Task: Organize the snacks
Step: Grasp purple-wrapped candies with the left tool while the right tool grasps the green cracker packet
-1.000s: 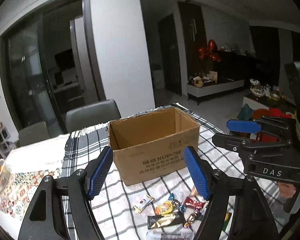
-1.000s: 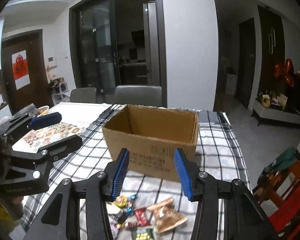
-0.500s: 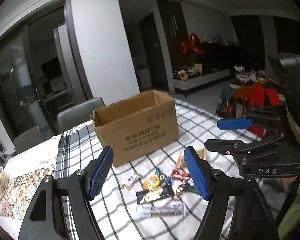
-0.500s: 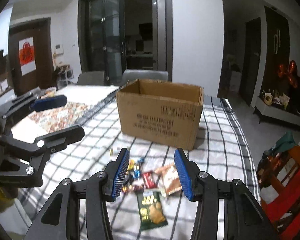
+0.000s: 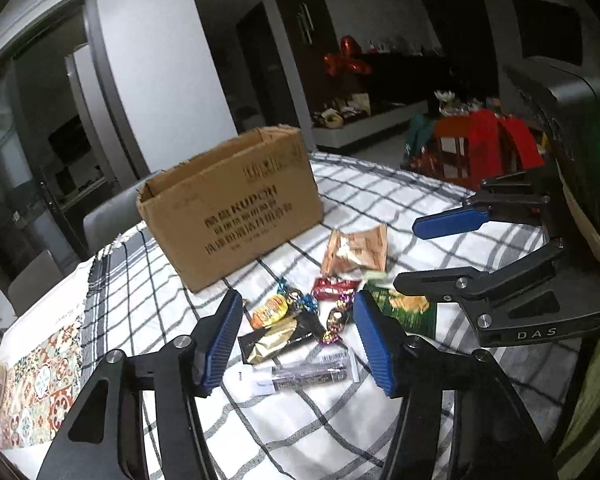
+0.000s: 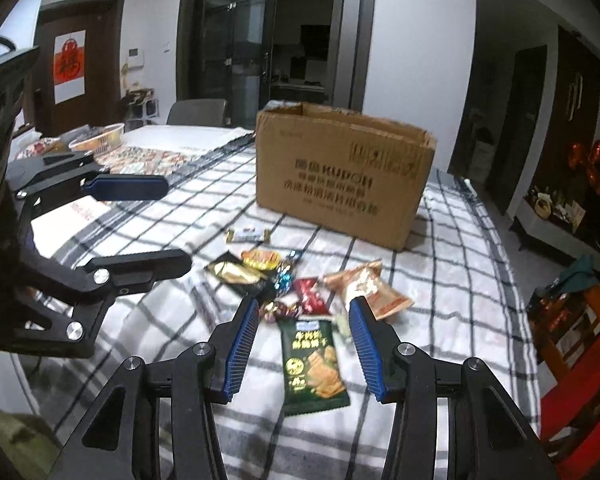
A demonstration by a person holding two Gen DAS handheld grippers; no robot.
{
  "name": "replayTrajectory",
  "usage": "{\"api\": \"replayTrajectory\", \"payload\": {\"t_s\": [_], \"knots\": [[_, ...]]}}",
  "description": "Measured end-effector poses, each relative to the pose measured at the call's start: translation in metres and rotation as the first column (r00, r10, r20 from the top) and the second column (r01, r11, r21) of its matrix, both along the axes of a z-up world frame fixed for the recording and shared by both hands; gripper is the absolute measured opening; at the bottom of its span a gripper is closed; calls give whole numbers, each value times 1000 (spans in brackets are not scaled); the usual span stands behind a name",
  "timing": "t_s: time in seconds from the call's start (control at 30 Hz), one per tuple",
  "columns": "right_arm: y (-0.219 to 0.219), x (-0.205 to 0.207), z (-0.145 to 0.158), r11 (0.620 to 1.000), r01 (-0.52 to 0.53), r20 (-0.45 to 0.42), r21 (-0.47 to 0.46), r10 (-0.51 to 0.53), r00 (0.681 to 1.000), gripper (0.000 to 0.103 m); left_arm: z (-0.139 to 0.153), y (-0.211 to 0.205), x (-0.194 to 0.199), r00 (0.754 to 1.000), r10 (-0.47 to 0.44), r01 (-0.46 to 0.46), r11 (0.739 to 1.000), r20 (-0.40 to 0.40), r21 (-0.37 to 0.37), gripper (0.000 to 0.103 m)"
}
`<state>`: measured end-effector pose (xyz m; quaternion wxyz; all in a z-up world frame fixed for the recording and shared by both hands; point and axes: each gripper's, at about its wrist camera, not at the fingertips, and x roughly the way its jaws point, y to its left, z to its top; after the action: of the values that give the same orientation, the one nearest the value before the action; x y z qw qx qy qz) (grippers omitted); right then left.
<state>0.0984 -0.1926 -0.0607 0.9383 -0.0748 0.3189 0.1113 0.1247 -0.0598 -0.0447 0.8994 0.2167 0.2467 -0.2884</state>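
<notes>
A pile of snacks lies on the checked tablecloth in front of an open cardboard box [image 5: 232,204] [image 6: 340,184]. My left gripper [image 5: 296,344] is open above a black-gold packet [image 5: 276,338] and a silver bar [image 5: 308,372]. My right gripper [image 6: 302,340] is open and empty above a green cracker bag [image 6: 312,364] [image 5: 408,308]. An orange wafer packet [image 5: 356,250] [image 6: 366,288], a red candy [image 5: 334,286] [image 6: 310,298] and several small wrapped candies lie between. Each gripper shows in the other's view, the right [image 5: 432,252] and the left [image 6: 156,224].
The checked cloth [image 6: 452,280] covers the table's near half; a patterned mat [image 5: 40,376] lies to the left with a small basket [image 6: 100,140]. Grey chairs [image 6: 198,112] stand behind the table. Red items [image 5: 480,140] sit beyond the right edge.
Both grippers have come lower and closer to the snack pile, tilting down toward the table. Both stay open. Nothing was taken hold of.
</notes>
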Motion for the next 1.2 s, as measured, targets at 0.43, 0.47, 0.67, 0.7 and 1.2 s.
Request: {"api": "replayTrajectory", "payload": {"t_s": [0.43,0.47,0.67,0.7,1.2], "knots": [[-4,20,-42,999,-30,-101,-12,28,994,48,-36,-20,27,993,-73,81,993,-88,83,44],[-5,21,-44,999,-31,-108,-10,30,994,48,-38,-21,30,992,-77,85,993,-96,84,43],[-9,29,-56,1000,-29,-153,8,30,988,48,-54,-28,48,982,-92,106,991,-164,80,38],[-10,29,-58,1000,-29,-160,8,30,987,48,-57,-29,51,980,-93,108,991,-174,79,37],[-15,42,-72,999,-29,-215,46,39,976,48,-78,-41,75,951,-110,125,992,-289,34,25]]}}
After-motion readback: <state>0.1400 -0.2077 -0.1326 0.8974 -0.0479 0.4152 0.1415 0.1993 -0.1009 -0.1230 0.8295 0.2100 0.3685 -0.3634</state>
